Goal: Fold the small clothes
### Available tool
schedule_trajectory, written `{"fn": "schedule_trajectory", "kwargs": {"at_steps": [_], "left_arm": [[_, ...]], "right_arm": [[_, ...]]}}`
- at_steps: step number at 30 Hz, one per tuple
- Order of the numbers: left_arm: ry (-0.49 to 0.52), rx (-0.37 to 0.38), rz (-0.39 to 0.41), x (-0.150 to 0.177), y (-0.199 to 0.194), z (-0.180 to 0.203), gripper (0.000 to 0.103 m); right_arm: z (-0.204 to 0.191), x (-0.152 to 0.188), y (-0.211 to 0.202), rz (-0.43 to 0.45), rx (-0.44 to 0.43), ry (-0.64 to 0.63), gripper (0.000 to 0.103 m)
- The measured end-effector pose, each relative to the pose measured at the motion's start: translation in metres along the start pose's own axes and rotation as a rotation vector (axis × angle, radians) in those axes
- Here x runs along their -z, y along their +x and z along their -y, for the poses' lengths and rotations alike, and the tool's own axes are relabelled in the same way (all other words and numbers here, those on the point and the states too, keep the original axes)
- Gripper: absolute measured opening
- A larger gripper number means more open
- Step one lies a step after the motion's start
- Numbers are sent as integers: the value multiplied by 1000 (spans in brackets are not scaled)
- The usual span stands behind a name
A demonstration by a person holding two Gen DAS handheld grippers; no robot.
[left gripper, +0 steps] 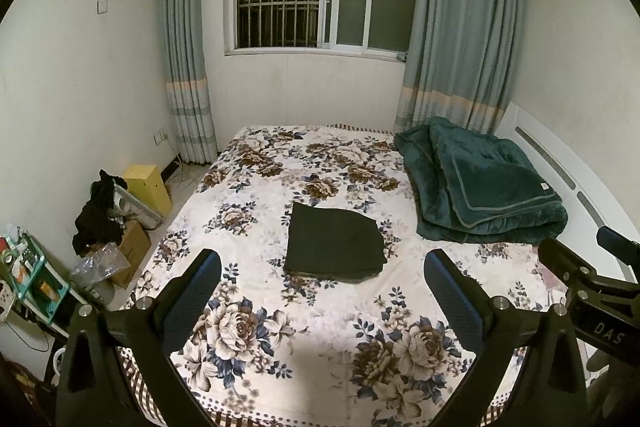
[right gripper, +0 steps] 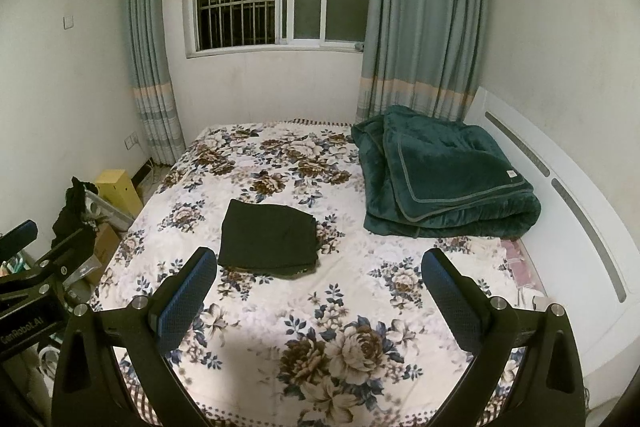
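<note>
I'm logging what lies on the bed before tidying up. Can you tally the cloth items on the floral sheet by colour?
Dark green, nearly black folded garment: 1
Teal folded blanket: 1
Total: 2

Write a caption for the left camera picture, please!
Open left gripper hovers above a folded dark garment on the floral bedspread, near a green blanket.

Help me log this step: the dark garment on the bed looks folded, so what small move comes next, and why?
Probably hold both grippers back: the dark garment already lies as a flat rectangle on the floral bedspread, and the left gripper and right gripper are open, empty, short of it.
</note>
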State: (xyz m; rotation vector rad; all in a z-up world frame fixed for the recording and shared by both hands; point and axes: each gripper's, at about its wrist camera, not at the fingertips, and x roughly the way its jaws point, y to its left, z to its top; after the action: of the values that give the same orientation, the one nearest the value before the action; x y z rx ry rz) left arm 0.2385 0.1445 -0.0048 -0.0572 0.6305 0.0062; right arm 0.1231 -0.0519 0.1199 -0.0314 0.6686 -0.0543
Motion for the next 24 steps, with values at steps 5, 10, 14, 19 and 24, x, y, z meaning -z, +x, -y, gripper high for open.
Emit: {"fn": "schedule_trajectory", "kwargs": {"at_steps": [5, 10, 14, 19, 24], "left_arm": [[-1, 1, 0, -2, -1, 2, 103], [-2, -1, 1, -1, -1, 2, 103], [-2, 1, 1, -1, -2, 2, 103], [-2, 0, 0, 0, -2, 2, 103], [-2, -8, 4, 1, -4, 7, 103]], "right_arm": [[0, 0, 1, 0, -2, 0, 103], [-1, 1, 0, 2, -4, -2, 103], [-1, 2, 1, 0, -1, -2, 103], [-2, 4, 0, 0, -2, -1, 103], [-3, 5, 0, 3, 0, -2, 103]]}}
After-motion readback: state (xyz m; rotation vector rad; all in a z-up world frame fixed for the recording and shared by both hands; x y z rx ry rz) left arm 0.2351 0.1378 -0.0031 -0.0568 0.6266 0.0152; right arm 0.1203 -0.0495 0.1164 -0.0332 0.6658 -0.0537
